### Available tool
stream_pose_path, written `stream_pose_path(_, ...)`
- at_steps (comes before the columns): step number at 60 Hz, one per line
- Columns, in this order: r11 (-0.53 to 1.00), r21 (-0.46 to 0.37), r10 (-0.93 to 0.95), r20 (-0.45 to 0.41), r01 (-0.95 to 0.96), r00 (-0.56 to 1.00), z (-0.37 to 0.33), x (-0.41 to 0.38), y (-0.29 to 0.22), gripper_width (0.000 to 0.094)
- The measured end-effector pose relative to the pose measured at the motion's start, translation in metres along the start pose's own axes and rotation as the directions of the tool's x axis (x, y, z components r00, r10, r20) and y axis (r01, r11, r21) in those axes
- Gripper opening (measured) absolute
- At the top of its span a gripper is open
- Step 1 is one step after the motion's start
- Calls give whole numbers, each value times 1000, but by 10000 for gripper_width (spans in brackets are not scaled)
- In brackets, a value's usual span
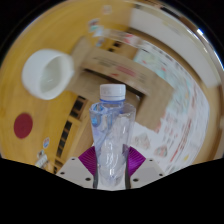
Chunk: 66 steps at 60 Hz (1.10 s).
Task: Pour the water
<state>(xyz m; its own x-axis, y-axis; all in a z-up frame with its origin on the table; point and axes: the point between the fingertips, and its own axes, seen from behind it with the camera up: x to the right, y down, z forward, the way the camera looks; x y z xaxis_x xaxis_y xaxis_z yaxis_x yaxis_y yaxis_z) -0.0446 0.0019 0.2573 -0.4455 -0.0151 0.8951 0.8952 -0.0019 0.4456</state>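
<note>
Above a tilted wooden table point(150, 75), the gripper point(111, 168) has its two purple pads point(88, 160) clamped on one clear water bottle point(110, 140) with a white cap point(112, 92), one white cup point(47, 73) standing far left

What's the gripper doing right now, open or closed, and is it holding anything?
Gripper: closed on the clear water bottle, white cap on, both purple pads pressing its sides.
</note>
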Motion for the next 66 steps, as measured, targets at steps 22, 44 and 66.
stream_pose_path(22, 125, -22, 986, 110, -992, 122, -16, 54, 66, 355)
stream_pose_path(44, -306, -316, 897, 221, -898, -383, -17, -125, -5, 353)
stream_pose_path(66, -338, -341, 884, 206, -877, -421, -20, -176, -28, 419)
